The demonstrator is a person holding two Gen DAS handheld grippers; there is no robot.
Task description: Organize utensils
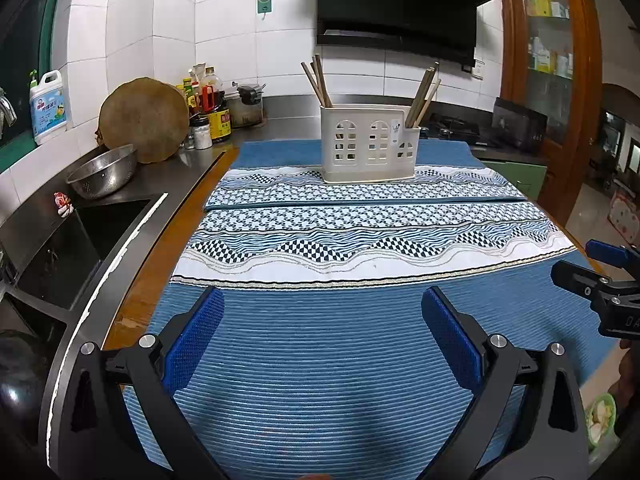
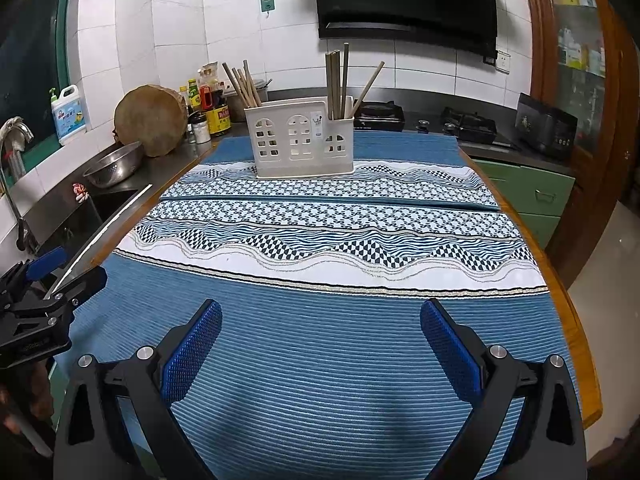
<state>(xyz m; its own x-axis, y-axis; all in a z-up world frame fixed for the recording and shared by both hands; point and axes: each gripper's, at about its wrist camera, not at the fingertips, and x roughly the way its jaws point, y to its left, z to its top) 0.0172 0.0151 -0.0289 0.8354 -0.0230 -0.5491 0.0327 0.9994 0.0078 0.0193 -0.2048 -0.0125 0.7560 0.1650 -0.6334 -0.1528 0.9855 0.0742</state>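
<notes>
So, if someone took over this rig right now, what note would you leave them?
Left tongs: open, empty, low over the blue mat.
Right tongs: open, empty, same height.
Chopsticks: one bunch in the left end and one in the right end of the white holder at the far end of the mat.
Done: no loose utensils visible on the mat.
Left: apparently nothing; check outside the views.

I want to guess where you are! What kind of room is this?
Most likely a home kitchen: a sink on the left, a gas stove under a black range hood, and sauce bottles by the tiled wall.
</notes>
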